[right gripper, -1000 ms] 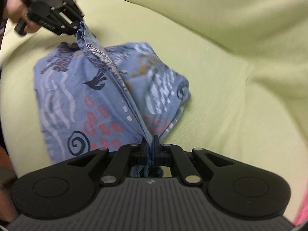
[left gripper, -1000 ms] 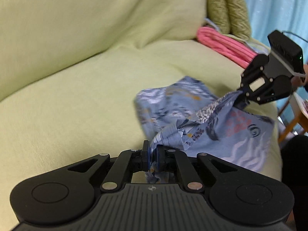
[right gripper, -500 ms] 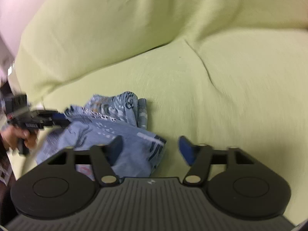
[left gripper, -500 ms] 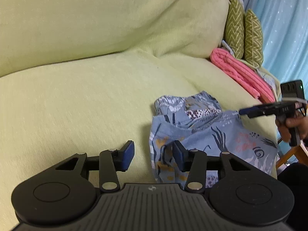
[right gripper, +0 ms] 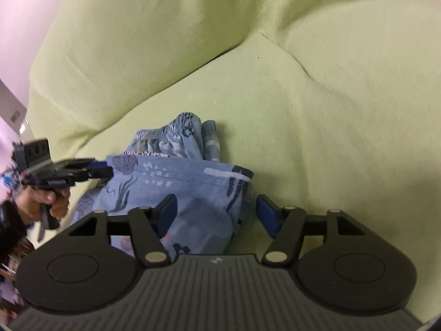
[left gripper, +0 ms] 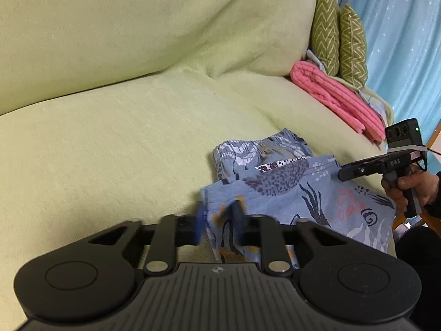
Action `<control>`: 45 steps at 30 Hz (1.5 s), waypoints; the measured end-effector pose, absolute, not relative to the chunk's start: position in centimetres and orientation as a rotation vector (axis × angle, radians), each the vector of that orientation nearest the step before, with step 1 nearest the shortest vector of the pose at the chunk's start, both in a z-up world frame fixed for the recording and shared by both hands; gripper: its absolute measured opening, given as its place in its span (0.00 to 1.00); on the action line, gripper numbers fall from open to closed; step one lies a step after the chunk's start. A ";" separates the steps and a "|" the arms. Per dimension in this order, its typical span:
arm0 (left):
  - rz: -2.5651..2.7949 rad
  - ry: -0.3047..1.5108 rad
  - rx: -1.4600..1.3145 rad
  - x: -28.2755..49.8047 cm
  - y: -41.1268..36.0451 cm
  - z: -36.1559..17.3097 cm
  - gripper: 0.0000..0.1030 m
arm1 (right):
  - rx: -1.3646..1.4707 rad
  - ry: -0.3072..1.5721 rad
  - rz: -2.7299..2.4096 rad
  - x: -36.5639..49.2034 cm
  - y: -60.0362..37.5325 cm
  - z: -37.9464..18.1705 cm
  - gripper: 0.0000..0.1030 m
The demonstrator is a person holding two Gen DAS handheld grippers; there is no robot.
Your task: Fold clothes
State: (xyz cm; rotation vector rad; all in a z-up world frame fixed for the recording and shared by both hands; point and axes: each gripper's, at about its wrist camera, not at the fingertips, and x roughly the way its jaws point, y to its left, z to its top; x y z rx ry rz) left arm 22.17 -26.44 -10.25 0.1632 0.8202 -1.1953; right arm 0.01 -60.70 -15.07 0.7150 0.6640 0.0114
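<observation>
Motion blurs the left hand-held gripper's fingertips [left gripper: 199, 222] over the blue patterned garment [left gripper: 297, 193].

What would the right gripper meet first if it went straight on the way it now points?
Most likely the blue patterned garment, whose folded edge lies between the open right gripper; beyond it lies the green sofa. Depth is uncertain.

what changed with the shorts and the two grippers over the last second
Both grippers let go of the blue patterned shorts, which dropped from a lifted ridge to lie folded on the green sofa. The left gripper has just closed again on their near edge; the right gripper is open, closing over a corner. The pink towel stayed put.
</observation>
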 end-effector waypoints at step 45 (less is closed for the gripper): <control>-1.091 0.819 0.113 25.0 -26.8 -11.0 0.19 | 0.936 0.554 -0.021 2.2 -62.6 -16.6 0.45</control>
